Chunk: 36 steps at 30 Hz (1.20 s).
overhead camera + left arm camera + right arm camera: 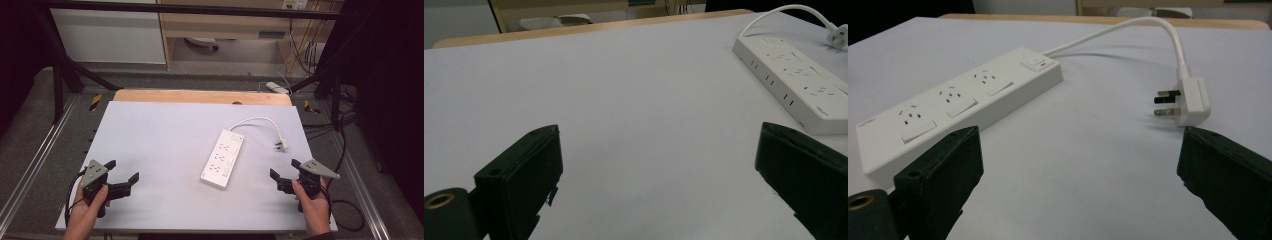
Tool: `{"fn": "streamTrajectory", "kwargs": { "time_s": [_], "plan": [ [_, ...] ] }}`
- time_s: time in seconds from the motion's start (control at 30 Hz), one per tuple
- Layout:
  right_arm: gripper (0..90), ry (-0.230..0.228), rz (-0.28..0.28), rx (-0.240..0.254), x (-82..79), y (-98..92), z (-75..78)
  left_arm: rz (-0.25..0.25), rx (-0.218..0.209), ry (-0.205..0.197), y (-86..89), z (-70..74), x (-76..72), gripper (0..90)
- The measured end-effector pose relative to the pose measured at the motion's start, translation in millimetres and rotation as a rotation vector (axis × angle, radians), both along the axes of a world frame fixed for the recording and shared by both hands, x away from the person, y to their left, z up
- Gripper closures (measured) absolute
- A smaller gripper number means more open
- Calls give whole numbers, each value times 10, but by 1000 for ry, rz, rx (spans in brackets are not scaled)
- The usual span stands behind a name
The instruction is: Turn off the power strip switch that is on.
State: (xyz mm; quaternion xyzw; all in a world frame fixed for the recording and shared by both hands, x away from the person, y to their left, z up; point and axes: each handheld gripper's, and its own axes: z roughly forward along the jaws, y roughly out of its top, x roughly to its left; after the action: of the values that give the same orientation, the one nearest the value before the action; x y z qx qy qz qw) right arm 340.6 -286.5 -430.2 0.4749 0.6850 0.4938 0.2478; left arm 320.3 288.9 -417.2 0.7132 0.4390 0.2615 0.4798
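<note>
Between the left gripper (121,171) and right gripper (283,169) lies a white power strip (223,157), touching neither. Both grippers' jaws are spread wide, holding nothing. Its plug (1188,102) rests ahead of the right gripper.

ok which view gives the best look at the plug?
Right gripper view: the plug lies close ahead, its three pins facing the camera, cable arching off it. High view shows it small, right of the power strip. Left gripper view catches just a cropped bit at its top right corner.

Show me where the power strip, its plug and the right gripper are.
power strip (223,158): high view, middle of its top face.
plug (1193,102): right gripper view, white body.
right gripper (283,169): high view, midway between its fingertips.
</note>
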Motion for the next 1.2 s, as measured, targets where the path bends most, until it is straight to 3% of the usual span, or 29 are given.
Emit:
{"fn": "streamTrajectory", "kwargs": {
  "time_s": [0.73,1.2],
  "plan": [
    [37,-27,71,-67,-28,189,231,-16,11,-3,-14,5,-1,49],
    [24,-34,80,-47,-18,291,333,-19,17,3,-21,-6,4,49]
  ]
}}
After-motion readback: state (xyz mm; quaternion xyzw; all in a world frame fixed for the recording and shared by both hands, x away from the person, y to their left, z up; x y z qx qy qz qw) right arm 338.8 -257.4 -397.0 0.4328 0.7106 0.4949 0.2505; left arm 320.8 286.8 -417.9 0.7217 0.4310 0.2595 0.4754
